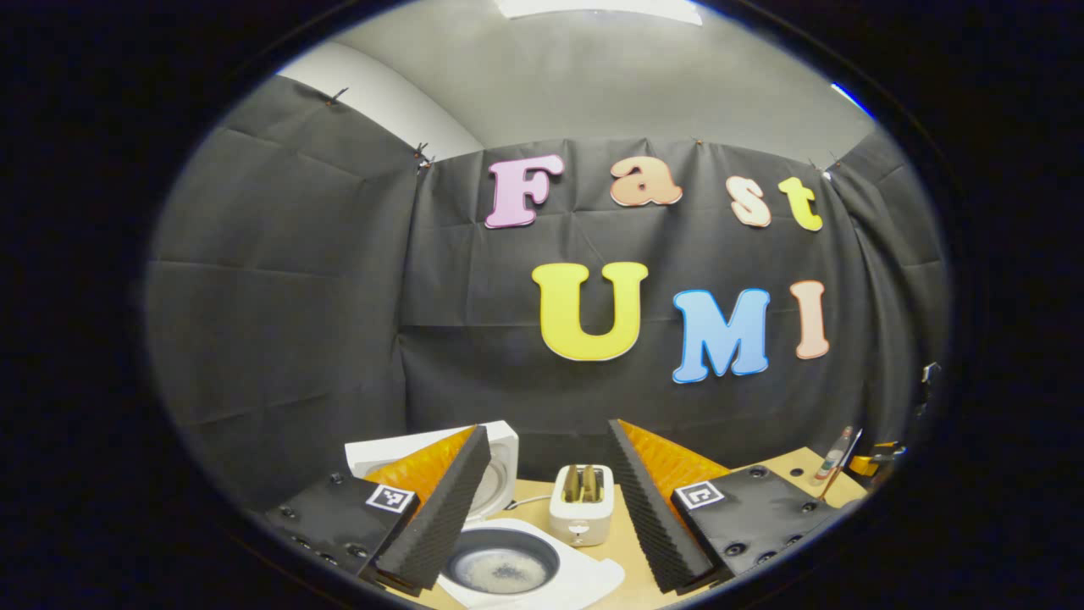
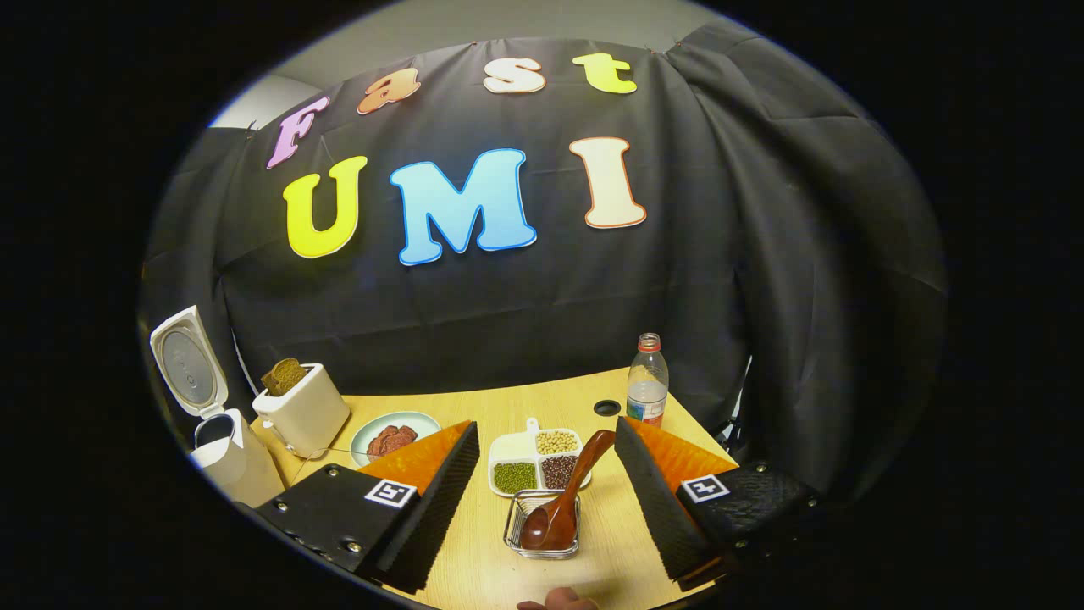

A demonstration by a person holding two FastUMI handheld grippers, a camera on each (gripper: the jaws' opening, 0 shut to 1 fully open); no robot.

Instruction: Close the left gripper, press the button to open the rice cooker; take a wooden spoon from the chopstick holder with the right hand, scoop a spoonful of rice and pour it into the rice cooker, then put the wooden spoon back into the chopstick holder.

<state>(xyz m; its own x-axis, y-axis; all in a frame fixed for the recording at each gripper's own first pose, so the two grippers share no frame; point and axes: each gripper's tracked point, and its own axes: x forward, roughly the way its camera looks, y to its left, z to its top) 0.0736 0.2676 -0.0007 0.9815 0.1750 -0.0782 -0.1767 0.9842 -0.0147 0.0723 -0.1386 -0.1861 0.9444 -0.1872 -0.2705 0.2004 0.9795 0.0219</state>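
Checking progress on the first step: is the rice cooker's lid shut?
No, the rice cooker's lid stands raised above its open body.

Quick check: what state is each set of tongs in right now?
Left tongs: open, holding nothing, above the open rice cooker.
Right tongs: open, empty; wooden spoon lies between them, untouched.

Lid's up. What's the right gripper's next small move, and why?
Probably ease the right gripper forward and down until its open jaws straddle the handle of the brown wooden spoon, then close. The white rice cooker already stands open, and the spoon lies ungripped in the clear square holder.
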